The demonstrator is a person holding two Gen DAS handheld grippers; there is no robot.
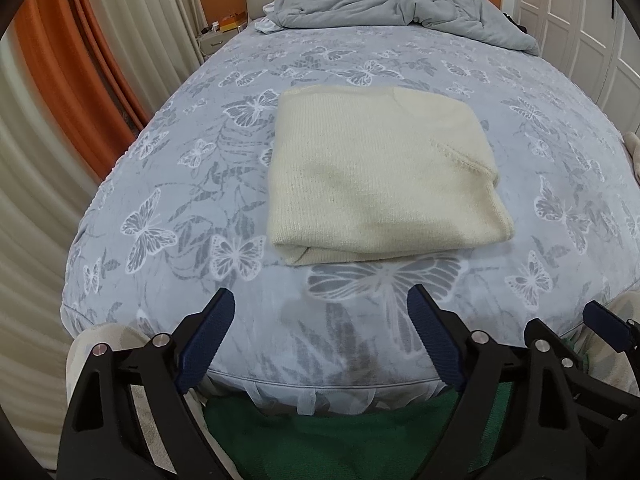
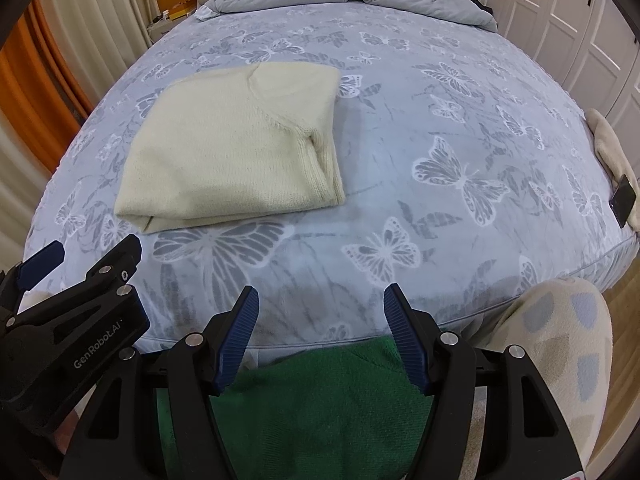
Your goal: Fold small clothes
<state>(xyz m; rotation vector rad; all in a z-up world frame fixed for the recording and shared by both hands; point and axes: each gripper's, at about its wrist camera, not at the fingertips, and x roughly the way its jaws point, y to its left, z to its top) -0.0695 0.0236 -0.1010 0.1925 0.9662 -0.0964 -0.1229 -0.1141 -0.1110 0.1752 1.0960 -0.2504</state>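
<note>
Your left claw [image 1: 320, 312] and right claw [image 2: 320, 308] both gape empty above the bed [image 1: 160, 184] edge. The folded cream sweater [image 1: 380, 176] lies at twelve o'clock ahead; judge it finished, and only square its loose corner gently.

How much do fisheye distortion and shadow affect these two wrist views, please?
Left wrist view: the bed bulges like a dome, black vignette in the corners, the folded cream sweater sharp. Right wrist view: same bulge, soft even light, a faint shadow beside the sweater.
</note>
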